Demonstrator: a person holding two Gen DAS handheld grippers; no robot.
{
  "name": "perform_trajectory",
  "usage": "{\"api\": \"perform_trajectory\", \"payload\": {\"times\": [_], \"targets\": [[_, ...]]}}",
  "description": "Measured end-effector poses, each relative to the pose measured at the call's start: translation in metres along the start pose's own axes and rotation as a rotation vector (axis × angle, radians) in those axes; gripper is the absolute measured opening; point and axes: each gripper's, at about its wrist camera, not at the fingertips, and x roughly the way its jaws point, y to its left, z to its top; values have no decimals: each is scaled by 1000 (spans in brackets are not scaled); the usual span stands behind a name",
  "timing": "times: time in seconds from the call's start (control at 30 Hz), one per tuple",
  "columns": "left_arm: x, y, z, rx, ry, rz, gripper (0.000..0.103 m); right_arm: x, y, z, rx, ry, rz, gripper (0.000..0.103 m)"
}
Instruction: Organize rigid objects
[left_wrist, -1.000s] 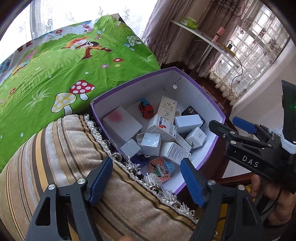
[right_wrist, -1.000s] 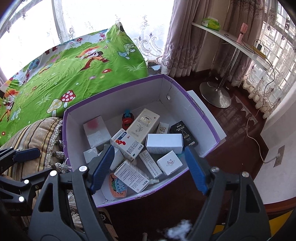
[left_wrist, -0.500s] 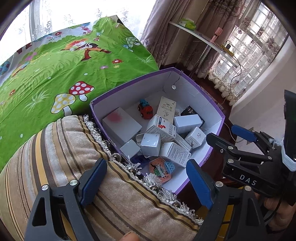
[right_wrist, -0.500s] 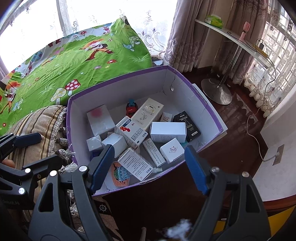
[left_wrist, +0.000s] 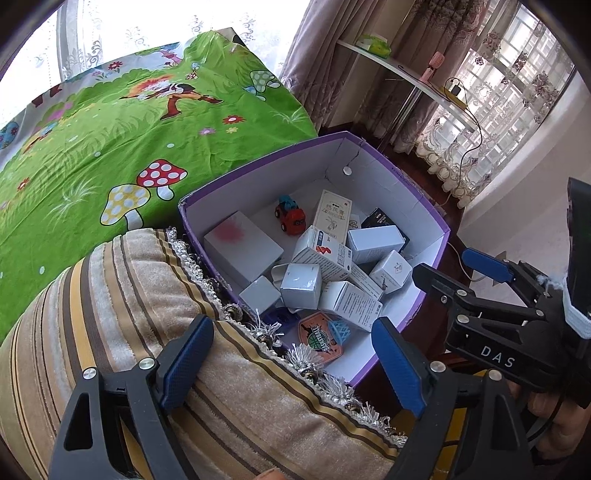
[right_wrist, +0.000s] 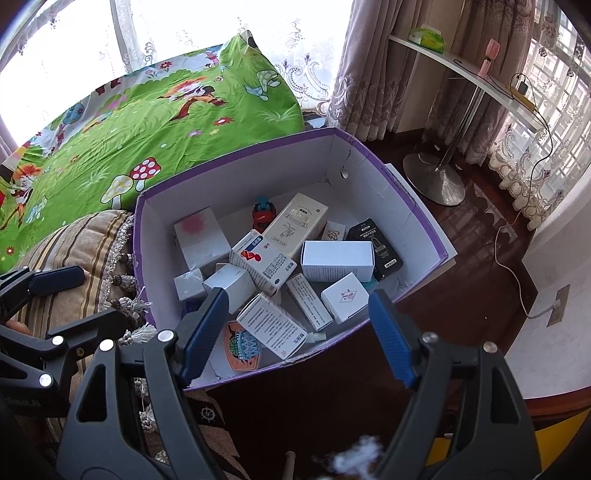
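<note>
A purple-rimmed cardboard box (right_wrist: 424, 218) with white inside walls holds several small white cartons, a red toy car (right_wrist: 264, 214), a black packet (right_wrist: 375, 243) and a basketball sticker (right_wrist: 240, 349). It also shows in the left wrist view (left_wrist: 432, 218). My right gripper (right_wrist: 295, 332) is open and empty above the box's near edge. My left gripper (left_wrist: 291, 362) is open and empty over the striped cushion (left_wrist: 110, 317), left of the box. The right gripper also shows in the left wrist view (left_wrist: 461, 269).
A bed with a green mushroom-print sheet (right_wrist: 147, 122) lies behind the box. A white desk on a round metal foot (right_wrist: 436, 177) stands by the curtains. Dark wood floor (right_wrist: 480, 258) with a white cable lies right of the box.
Both grippers have drawn back and down a little. The box sits slightly farther and higher in both views. Both grippers stay open and empty.
</note>
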Motion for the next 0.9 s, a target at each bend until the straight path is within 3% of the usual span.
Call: {"api": "perform_trajectory", "payload": {"times": [0.9], "targets": [[1,-1,0,17,-7,-8,89,5,-4,-2,12,21,13,80]]}}
